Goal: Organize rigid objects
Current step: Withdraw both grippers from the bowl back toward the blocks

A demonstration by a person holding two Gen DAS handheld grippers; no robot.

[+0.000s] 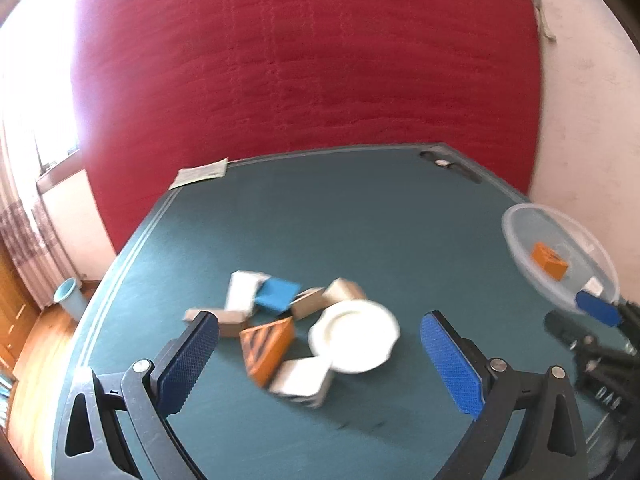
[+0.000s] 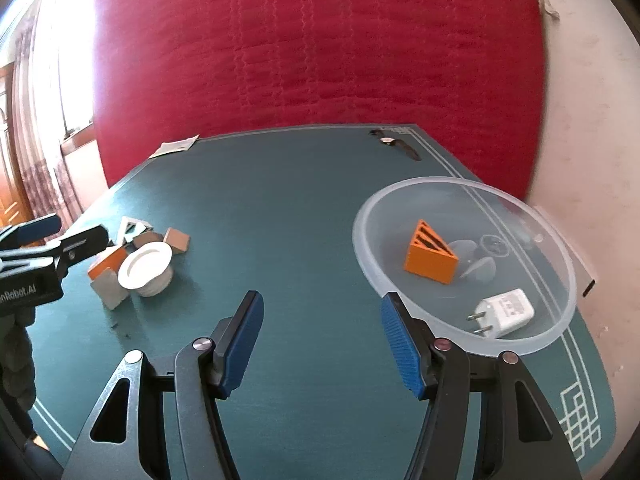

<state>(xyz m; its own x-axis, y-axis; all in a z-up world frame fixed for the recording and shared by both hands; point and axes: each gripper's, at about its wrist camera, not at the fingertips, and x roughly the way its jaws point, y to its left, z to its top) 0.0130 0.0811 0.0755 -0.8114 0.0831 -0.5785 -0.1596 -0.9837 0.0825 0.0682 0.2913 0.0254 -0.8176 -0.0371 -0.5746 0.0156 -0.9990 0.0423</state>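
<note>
Translucent plastic bowl (image 2: 556, 248); matt green tabletop (image 2: 304, 208).

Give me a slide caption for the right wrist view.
Open right gripper above the green table, beside a clear bowl holding an orange wedge and white charger.

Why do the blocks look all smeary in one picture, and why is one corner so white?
Left wrist view: the pile of blocks and the white plate are smeared by motion blur, and window glare washes out the top left. Right wrist view: sharper, the clear bowl looks crisp, but the fisheye lens bends the table edge.
</note>
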